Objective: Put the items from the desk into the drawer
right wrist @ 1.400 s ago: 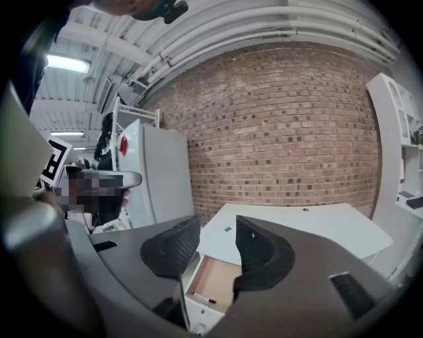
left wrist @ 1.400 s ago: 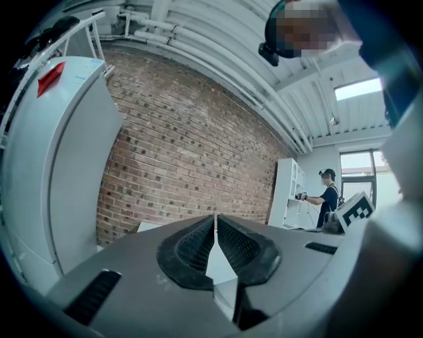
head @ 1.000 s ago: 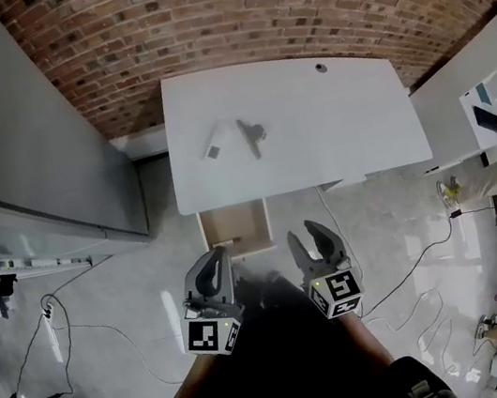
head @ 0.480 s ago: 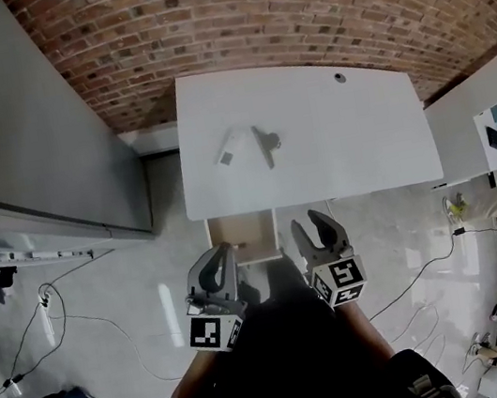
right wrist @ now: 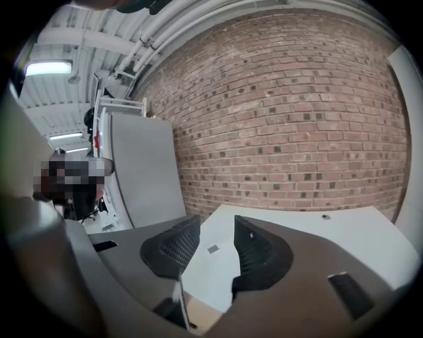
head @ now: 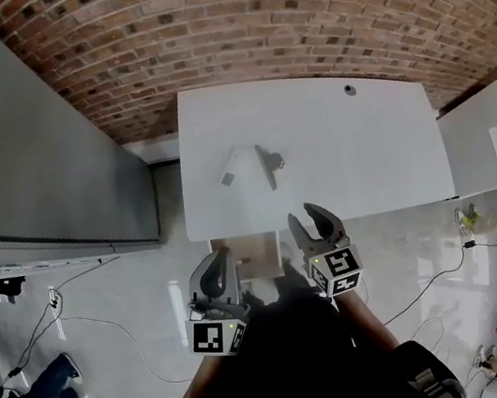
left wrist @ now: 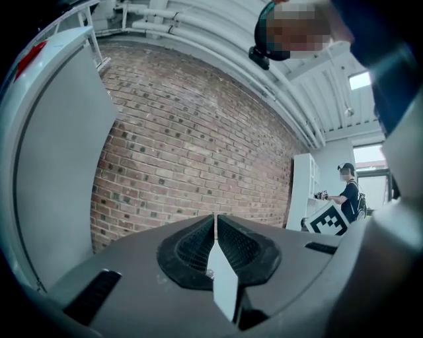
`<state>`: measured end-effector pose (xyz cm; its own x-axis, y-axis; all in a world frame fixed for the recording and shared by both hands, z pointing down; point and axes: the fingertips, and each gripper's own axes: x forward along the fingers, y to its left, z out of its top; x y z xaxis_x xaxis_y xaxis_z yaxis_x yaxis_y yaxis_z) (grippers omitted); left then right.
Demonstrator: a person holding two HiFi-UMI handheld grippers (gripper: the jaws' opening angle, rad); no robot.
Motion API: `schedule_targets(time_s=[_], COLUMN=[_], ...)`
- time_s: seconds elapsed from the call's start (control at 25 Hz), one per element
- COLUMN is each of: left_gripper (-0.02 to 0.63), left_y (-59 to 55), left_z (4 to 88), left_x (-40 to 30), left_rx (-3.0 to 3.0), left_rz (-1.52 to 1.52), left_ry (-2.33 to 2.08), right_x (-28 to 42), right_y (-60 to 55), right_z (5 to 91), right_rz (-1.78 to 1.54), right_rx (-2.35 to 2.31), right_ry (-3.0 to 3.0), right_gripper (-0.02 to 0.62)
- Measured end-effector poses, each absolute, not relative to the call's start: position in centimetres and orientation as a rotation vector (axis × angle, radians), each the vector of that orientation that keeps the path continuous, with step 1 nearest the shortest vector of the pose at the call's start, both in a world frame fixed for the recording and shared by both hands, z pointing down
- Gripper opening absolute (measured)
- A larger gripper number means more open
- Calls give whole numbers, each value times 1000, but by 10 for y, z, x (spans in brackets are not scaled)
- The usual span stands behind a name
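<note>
A small white item (head: pixel 228 169) and a dark elongated item (head: pixel 267 163) are lying close together on the white worktop (head: pixel 370 157), beyond the open drawer (head: pixel 250 251). The left gripper (head: pixel 219 263) is keeping its fingers together and empty; the right gripper (head: pixel 312 224) is holding its fingers apart and empty.

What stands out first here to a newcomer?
A white desk against a brick wall carries a small white item and a dark tool left of its middle. Under its front edge a drawer stands open; near it hover the left gripper, shut, and the right gripper, open.
</note>
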<state>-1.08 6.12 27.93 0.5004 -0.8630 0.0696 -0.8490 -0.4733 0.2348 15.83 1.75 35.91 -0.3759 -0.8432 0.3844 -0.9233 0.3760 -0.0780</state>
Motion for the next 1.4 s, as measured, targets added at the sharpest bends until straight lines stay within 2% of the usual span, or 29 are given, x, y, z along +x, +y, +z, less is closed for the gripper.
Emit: schedule_targets(time_s=[0.44,1.4], left_gripper=[14,14], left_y=[5,-38], left_z=[282,296], left_x=[22,46], left_rx=[2422,2313], left_rz=[-64,-13], left_ry=[-1549,-1627], right_x=[186,212], right_y=[-75,-172], right_z=[412,626], right_rz=[515,968], right_rx=[1441,1319], right_ry=[-2351,-2044], right_gripper=[146,146])
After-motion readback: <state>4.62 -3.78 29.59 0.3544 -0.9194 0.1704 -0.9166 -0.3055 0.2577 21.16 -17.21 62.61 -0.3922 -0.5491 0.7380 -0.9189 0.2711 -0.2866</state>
